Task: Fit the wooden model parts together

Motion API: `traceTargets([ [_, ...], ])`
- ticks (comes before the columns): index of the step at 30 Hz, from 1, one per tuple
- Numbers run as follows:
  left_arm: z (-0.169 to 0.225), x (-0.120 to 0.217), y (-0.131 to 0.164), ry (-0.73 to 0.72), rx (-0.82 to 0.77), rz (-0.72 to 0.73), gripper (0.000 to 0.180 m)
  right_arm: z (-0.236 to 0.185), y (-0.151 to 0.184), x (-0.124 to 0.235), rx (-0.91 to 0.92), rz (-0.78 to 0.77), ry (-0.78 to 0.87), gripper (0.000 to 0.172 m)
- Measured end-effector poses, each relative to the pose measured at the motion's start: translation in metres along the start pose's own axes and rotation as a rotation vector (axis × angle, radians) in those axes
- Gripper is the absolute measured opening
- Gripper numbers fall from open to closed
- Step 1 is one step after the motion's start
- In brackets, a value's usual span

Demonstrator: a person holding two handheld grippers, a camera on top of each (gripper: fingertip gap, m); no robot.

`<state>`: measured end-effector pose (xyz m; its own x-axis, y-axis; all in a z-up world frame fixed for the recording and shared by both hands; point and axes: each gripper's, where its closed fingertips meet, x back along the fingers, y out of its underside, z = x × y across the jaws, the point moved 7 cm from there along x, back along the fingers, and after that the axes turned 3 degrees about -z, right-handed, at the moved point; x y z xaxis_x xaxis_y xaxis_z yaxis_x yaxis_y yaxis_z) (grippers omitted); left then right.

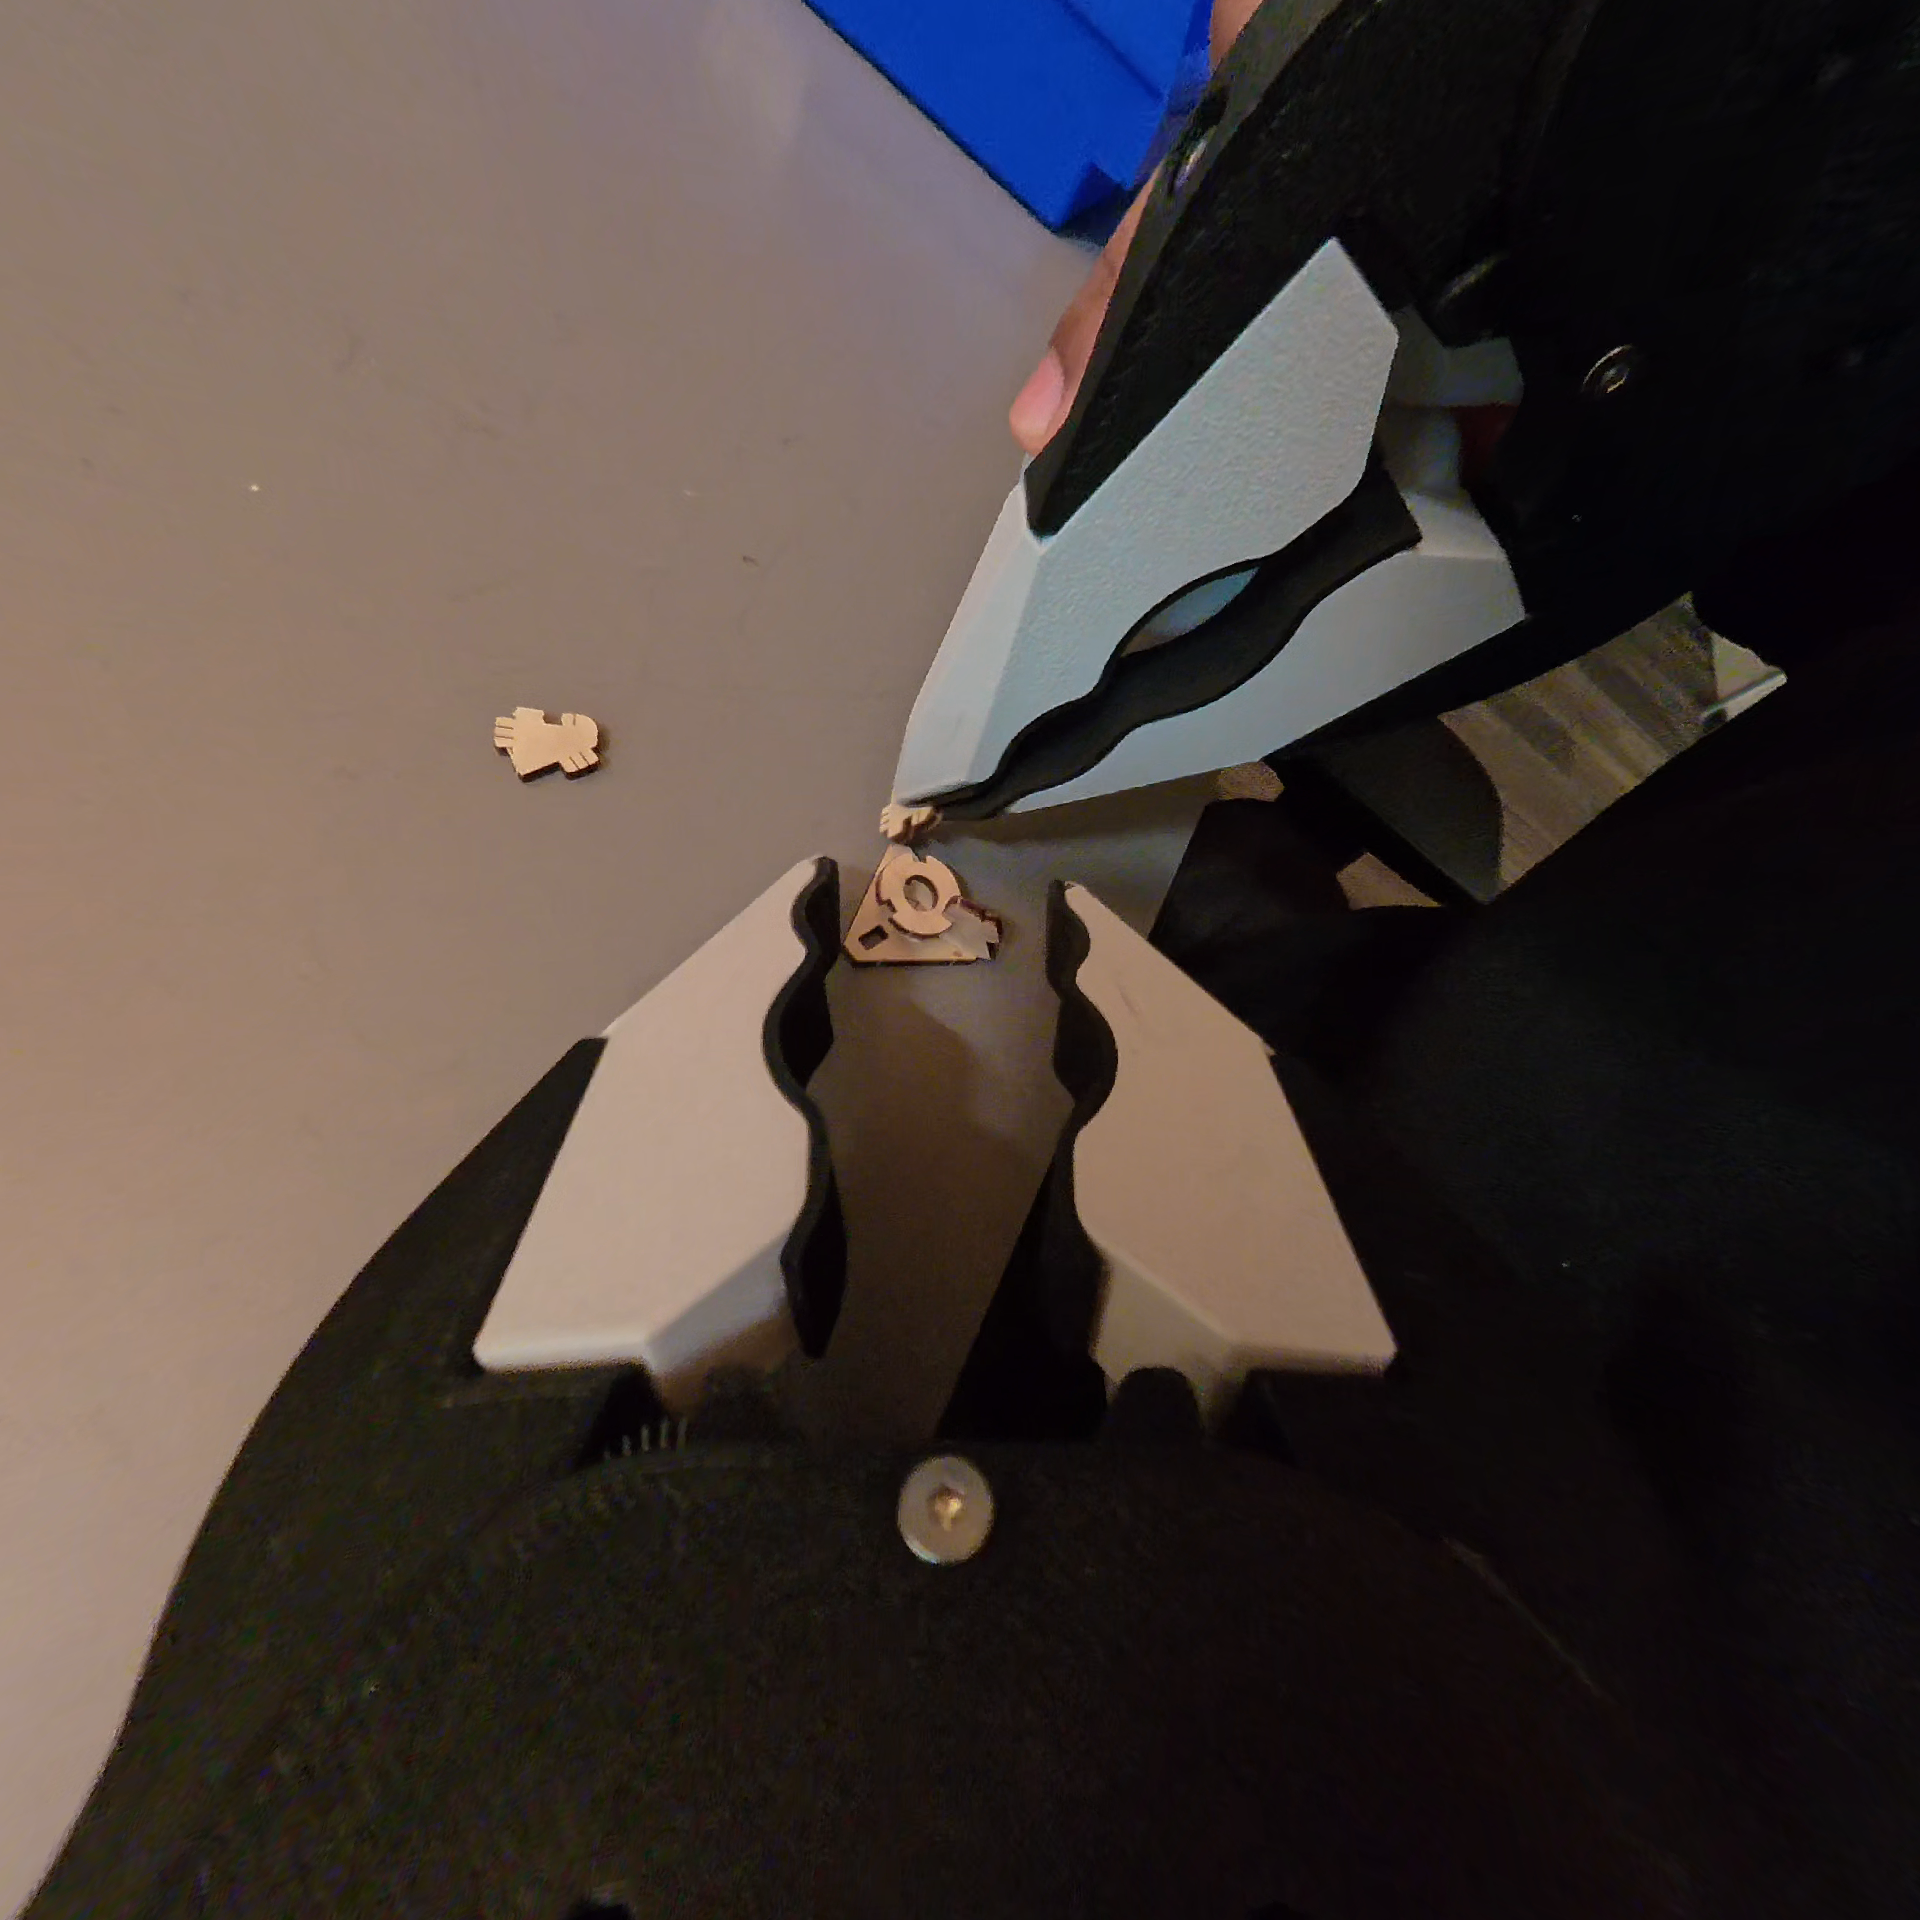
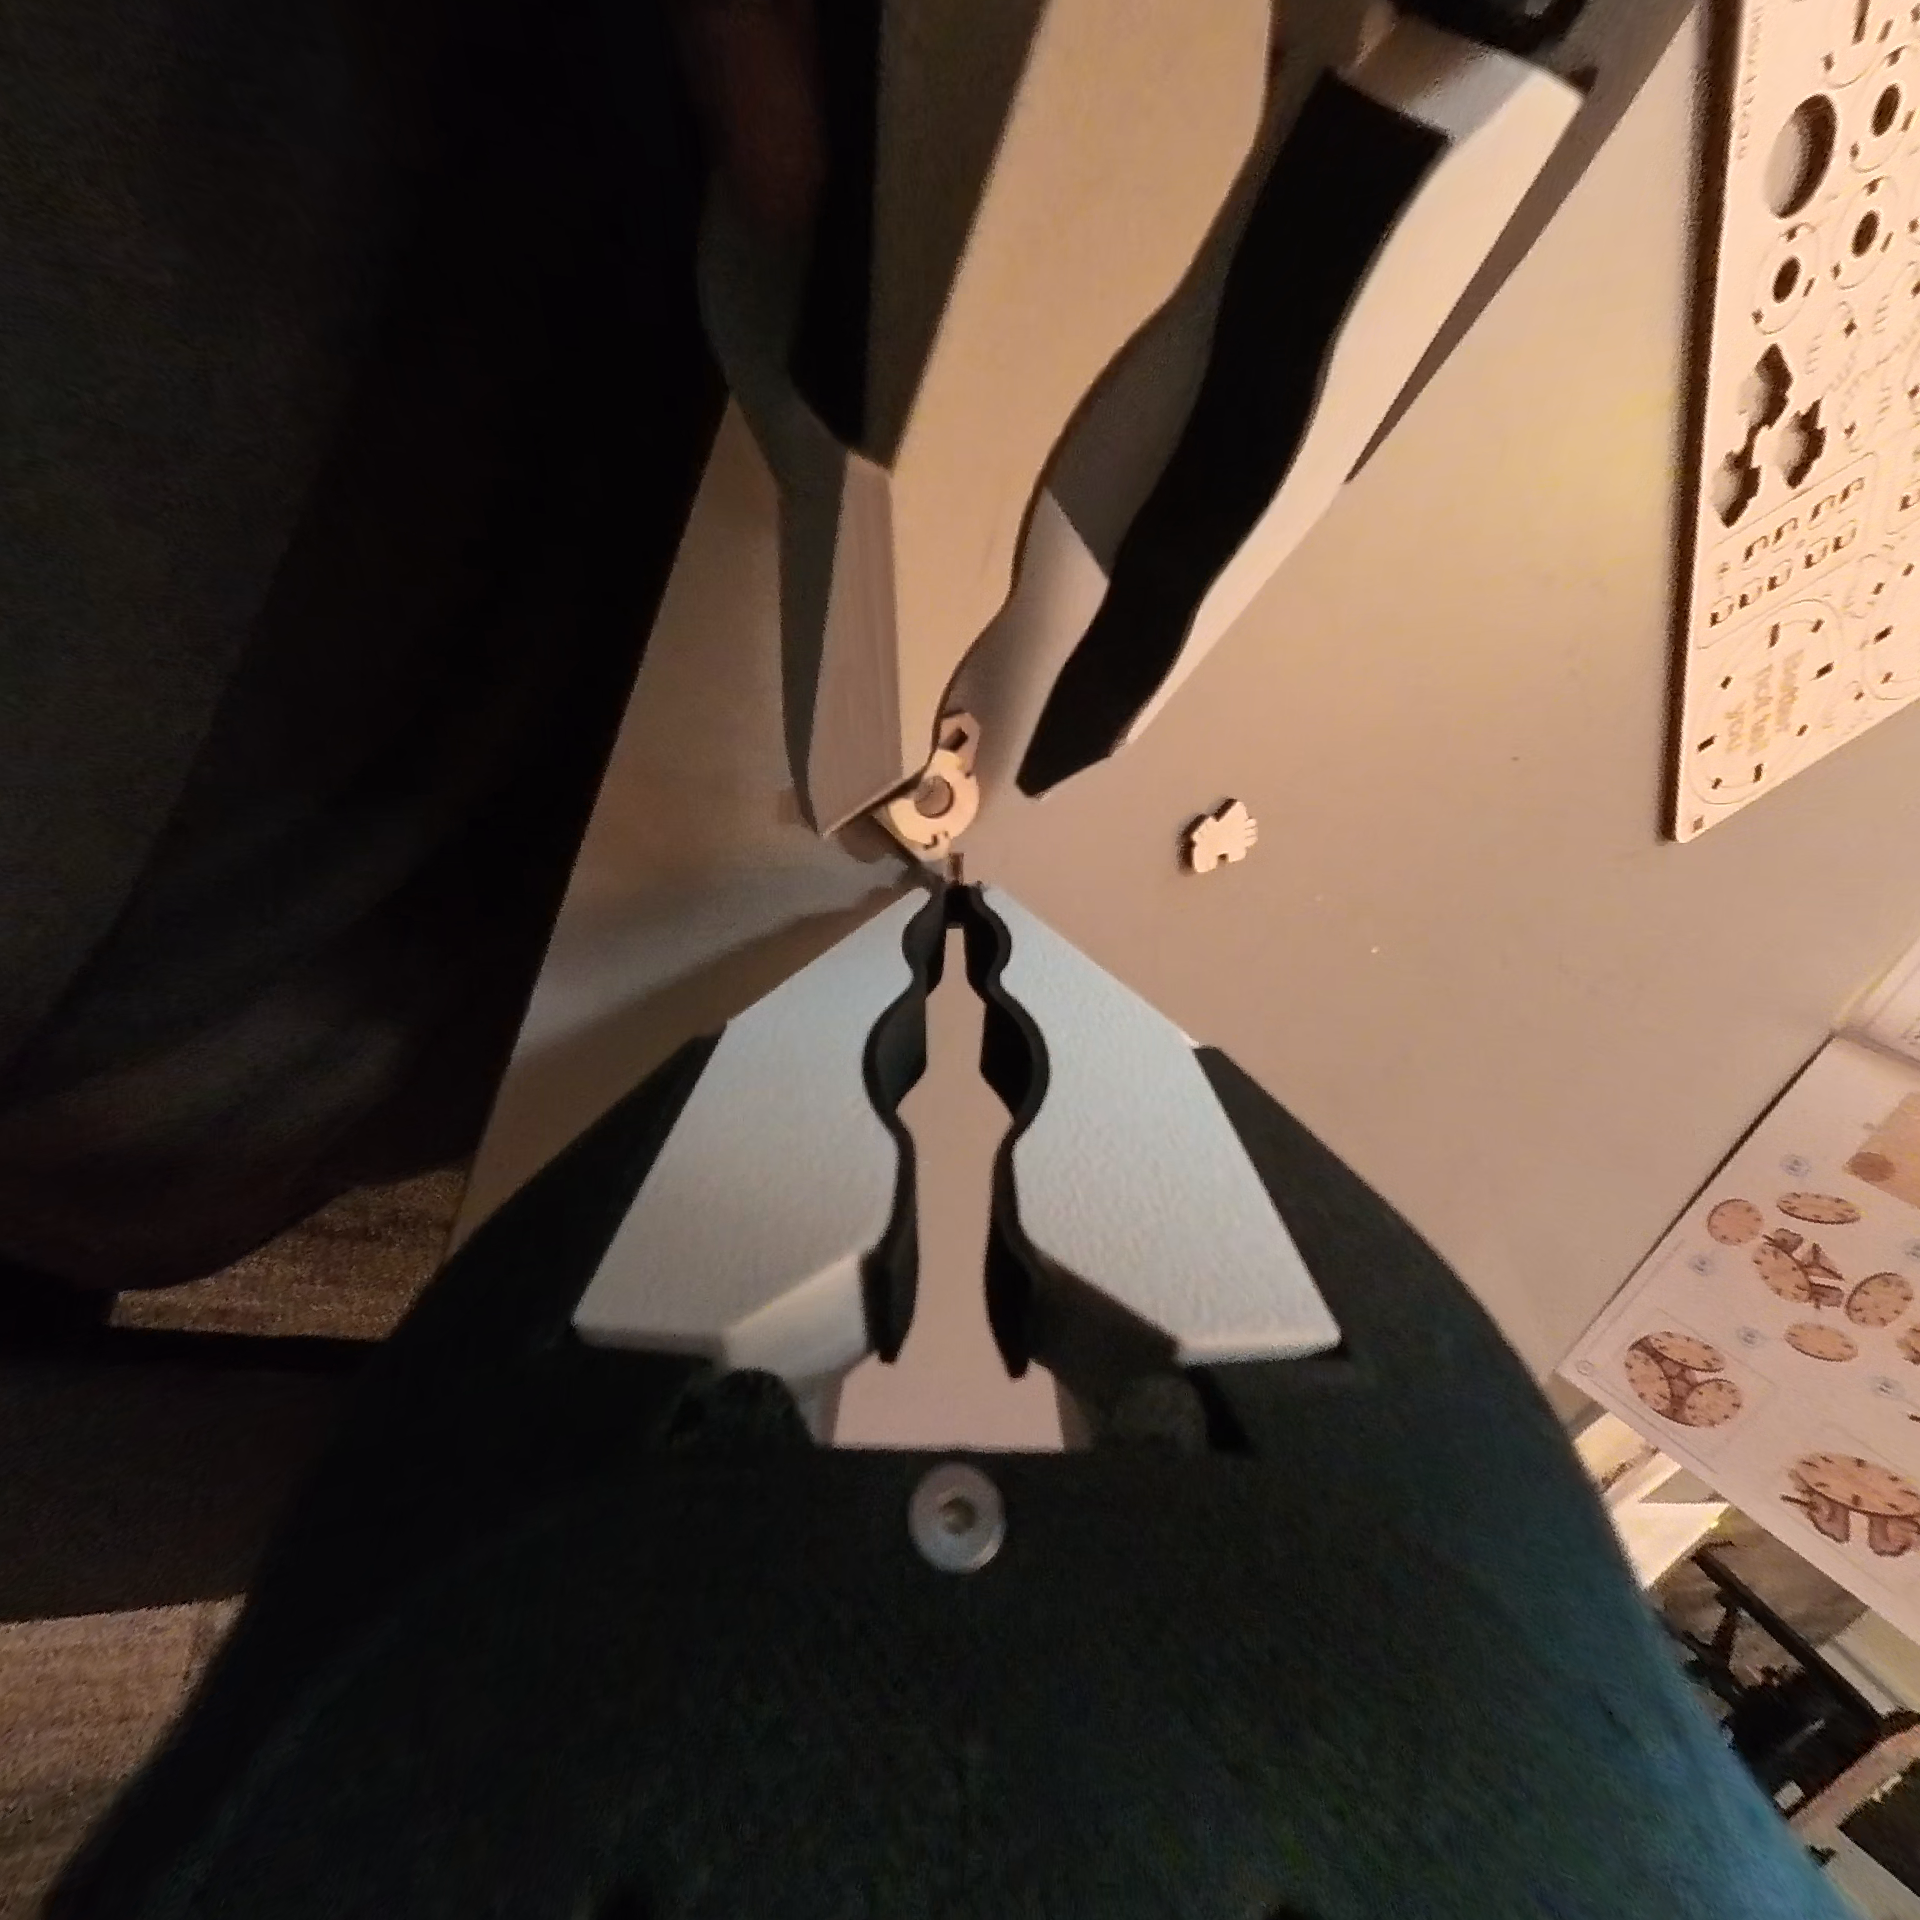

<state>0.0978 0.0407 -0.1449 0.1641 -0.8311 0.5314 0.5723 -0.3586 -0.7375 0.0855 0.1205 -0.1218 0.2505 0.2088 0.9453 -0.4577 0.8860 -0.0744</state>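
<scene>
Left wrist view: right gripper [image 1: 920, 816] pinching small wooden piece [image 1: 906, 823] – left gripper [image 1: 945, 914] open round triangular assy [image 1: 920, 916].

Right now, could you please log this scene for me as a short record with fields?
Surface: grey table
Left gripper: open, astride a triangular wooden assembly lying on the table
Right gripper: shut on a small wooden piece, just above the assembly
Loose part: wooden cutout, lying apart on the table
Also there: blue bin, punched wooden sheet, instruction page
</scene>
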Motion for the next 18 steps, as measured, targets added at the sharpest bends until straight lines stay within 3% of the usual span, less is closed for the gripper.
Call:
traceTargets([
  [18,0.0006,-0.0018,0.0020,-0.025,-0.014,-0.019,0.023,-0.0014,-0.0022,-0.0004,0.025,0.015,-0.015,0.000],
])
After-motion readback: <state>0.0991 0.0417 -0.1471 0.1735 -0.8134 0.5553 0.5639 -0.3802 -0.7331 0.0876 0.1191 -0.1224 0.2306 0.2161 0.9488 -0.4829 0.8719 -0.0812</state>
